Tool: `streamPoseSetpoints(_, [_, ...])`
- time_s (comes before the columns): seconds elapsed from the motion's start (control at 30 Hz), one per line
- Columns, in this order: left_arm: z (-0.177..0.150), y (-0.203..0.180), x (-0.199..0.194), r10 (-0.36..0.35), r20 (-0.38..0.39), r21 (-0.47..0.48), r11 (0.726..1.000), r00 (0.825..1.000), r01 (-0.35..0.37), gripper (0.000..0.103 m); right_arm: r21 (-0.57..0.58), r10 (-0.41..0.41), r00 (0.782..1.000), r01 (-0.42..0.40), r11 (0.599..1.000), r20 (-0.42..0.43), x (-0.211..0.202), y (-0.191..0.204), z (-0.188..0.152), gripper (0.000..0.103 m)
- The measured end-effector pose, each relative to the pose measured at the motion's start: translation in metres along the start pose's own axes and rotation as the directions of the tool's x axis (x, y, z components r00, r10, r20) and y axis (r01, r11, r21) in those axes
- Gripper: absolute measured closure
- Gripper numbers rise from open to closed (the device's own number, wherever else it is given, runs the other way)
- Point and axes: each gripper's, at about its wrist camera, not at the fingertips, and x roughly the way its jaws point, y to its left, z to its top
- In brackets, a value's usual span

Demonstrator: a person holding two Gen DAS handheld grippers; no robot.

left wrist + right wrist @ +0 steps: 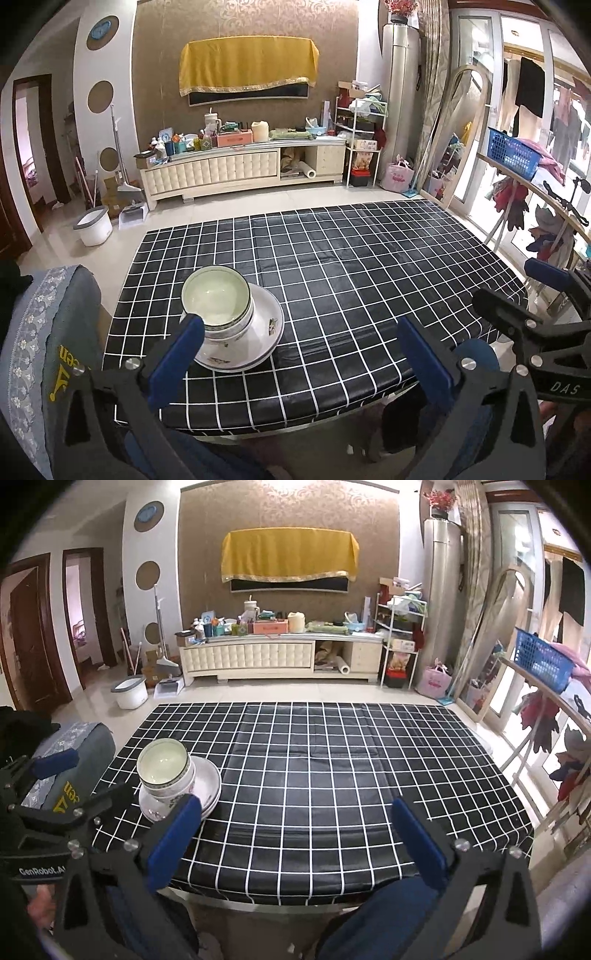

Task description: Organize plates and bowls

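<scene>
Stacked white bowls with green-patterned rims sit on stacked white plates at the near left of the black checked table. The bowls and plates also show in the right wrist view. My left gripper is open and empty, pulled back above the table's near edge, its left fingertip in front of the bowls. My right gripper is open and empty, to the right of the stack. The right gripper's body shows at the far right of the left wrist view.
A grey cushioned chair stands left of the table. Beyond the table are a tiled floor, a white bucket, a cluttered TV cabinet, and a drying rack with a blue basket on the right.
</scene>
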Motion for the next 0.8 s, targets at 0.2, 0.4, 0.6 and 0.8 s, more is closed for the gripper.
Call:
streamPoseSetpoints(0.2, [-0.0004,-0.0009,-0.0002,0.004,-0.001,0.005,1.0,1.0,-0.004,0.0,0.001,-0.007,1.0,0.007,1.0,-0.001,0.0002,0.0009,-0.0005,0.0])
streamPoseSetpoints(0.4, [0.0003,0.0011,-0.001,0.003,0.005,0.006,1.0,1.0,-0.003,0.0,0.0,-0.015,1.0,0.015,1.0,-0.003,-0.0002,0.001,-0.0006,0.0])
streamPoseSetpoints(0.6, [-0.0002,0.002,-0.0027,0.007,0.013,0.005,1.0,1.0,-0.007,0.0,-0.005,-0.014,1.0,0.014,1.0,0.001,-0.0019,0.0029,0.0006,0.0])
streamPoseSetpoints(0.8, [-0.0012,0.0028,-0.0037,0.006,0.009,0.007,1.0,1.0,-0.006,0.0,-0.008,-0.016,1.0,0.016,1.0,0.004,-0.0024,0.0032,-0.0006,0.0])
